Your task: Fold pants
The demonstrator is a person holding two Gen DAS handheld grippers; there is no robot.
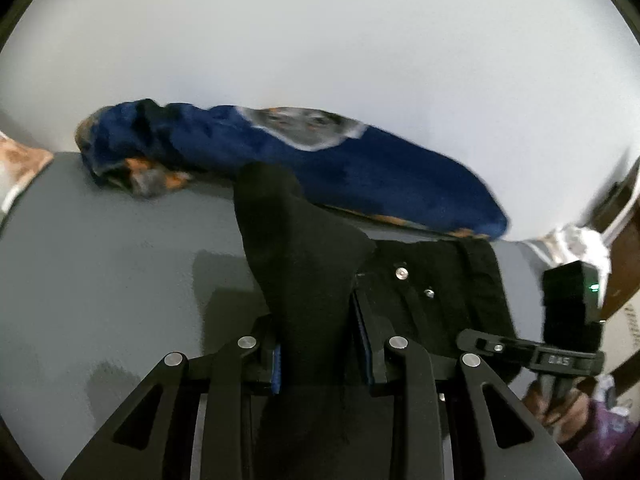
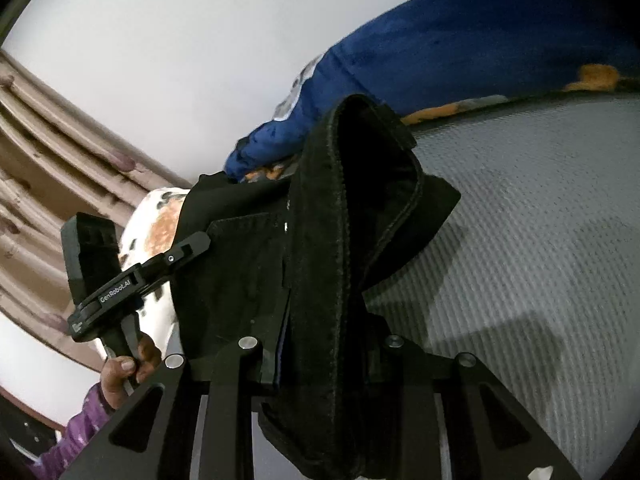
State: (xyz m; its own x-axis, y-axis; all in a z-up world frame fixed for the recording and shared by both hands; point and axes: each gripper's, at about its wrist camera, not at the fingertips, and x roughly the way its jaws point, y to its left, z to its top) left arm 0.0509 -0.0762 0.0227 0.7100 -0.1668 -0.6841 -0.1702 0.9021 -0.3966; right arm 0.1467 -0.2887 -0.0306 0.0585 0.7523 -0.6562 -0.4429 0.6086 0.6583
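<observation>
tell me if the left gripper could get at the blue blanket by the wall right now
Probably not as things stand. The left gripper is shut on a fold of the black pants, and that raised fabric stands between it and the blue blanket. It would likely have to let go first.

- The table [image 1: 100, 248] has a plain grey top, and in the right wrist view [image 2: 540, 240] its surface looks finely ribbed.
- A blue blanket [image 1: 360, 176] with orange and grey patches lies bunched along the table's far edge, against the white wall.
- Black pants [image 1: 452, 280] rest partly on the table just in front of the blanket, with a metal button showing; part of the fabric is lifted off the top.
</observation>
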